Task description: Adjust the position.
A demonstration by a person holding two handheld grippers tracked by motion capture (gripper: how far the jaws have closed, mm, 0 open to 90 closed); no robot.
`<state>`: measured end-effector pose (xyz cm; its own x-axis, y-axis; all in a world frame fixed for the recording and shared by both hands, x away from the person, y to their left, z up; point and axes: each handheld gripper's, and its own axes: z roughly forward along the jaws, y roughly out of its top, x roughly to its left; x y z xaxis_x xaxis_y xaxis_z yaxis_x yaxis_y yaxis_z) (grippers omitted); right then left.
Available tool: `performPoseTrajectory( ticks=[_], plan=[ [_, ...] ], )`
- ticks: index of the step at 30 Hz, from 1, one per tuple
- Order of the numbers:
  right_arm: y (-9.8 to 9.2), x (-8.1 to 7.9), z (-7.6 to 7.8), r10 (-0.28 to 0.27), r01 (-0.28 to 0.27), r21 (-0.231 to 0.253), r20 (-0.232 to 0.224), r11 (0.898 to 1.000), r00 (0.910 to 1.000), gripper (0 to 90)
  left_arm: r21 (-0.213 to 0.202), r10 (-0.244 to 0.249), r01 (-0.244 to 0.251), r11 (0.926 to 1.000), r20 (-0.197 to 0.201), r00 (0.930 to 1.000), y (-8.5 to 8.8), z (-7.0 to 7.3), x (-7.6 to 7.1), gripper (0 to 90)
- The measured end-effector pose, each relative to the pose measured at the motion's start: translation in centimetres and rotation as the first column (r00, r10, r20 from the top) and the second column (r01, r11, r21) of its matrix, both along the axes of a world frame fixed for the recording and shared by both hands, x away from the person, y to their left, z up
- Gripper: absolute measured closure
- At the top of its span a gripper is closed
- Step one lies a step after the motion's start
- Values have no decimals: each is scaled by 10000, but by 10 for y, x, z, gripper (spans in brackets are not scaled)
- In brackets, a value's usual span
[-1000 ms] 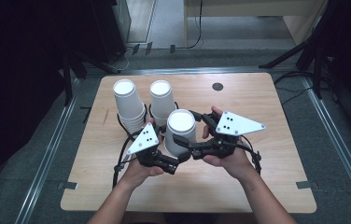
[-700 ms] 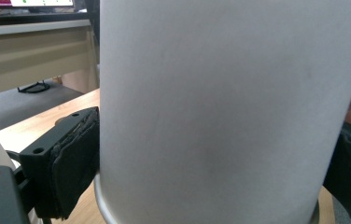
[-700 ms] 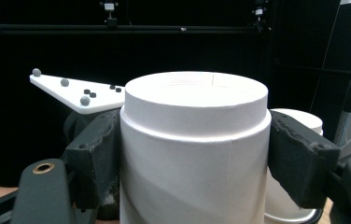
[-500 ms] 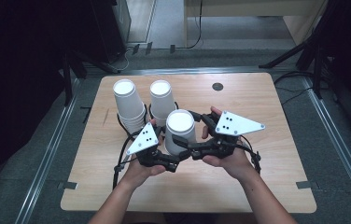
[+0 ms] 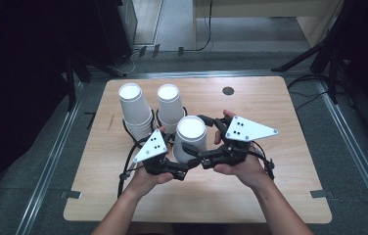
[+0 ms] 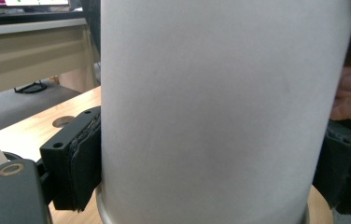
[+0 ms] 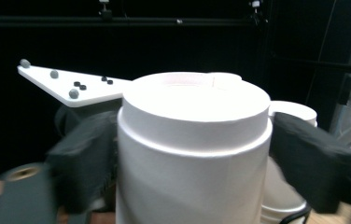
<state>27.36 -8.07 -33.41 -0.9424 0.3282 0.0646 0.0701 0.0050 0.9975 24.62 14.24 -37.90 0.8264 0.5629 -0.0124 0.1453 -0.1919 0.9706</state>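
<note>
An upturned white paper cup [image 5: 191, 134] stands on the table in front of two stacks of like cups. My left gripper [image 5: 182, 169] comes in from the lower left. In the left gripper view its pads [image 6: 82, 163] press on both sides of the cup's wall [image 6: 211, 107], so it is shut on the cup. My right gripper [image 5: 195, 154] reaches in from the right. Its jaws have just been opening and now flank the cup [image 7: 194, 140], blurred, with the right pad [image 7: 304, 158] just off the wall.
Two stacks of upturned white cups stand behind, one at back left [image 5: 134, 105] and one beside it [image 5: 170, 103]. The wooden table [image 5: 270, 196] has a round cable hole [image 5: 228, 90] at the back. Dark floor and stands surround it.
Both hands and the front cup keep their places. The right gripper's jaws stand slightly wider around the cup than before.
</note>
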Motion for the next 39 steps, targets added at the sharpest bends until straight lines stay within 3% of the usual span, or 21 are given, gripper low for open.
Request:
performPoseTrajectory(
  ticks=[10,16,26,32,39],
  plan=[
    [-7,-2,4,137,-131,-499,107,9987,9998,87,340,-229,229,9992,-21,9997,2,2,1,111],
    [-16,-1,7,172,-163,-642,133,9978,9998,66,911,-516,521,9945,-84,9986,3,3,1,115],
    [-26,-3,6,673,-658,-1439,62,9874,9977,53,2126,-865,880,9732,-165,9961,6,2,3,120],
    [-28,-3,7,778,-748,-1929,85,9784,9969,53,2516,-1008,1024,9624,-192,9947,8,6,4,122],
    [-30,-1,9,931,-909,-2269,-12,9697,9957,54,3369,-1200,1198,9339,-206,9926,5,5,4,122]
  ],
)
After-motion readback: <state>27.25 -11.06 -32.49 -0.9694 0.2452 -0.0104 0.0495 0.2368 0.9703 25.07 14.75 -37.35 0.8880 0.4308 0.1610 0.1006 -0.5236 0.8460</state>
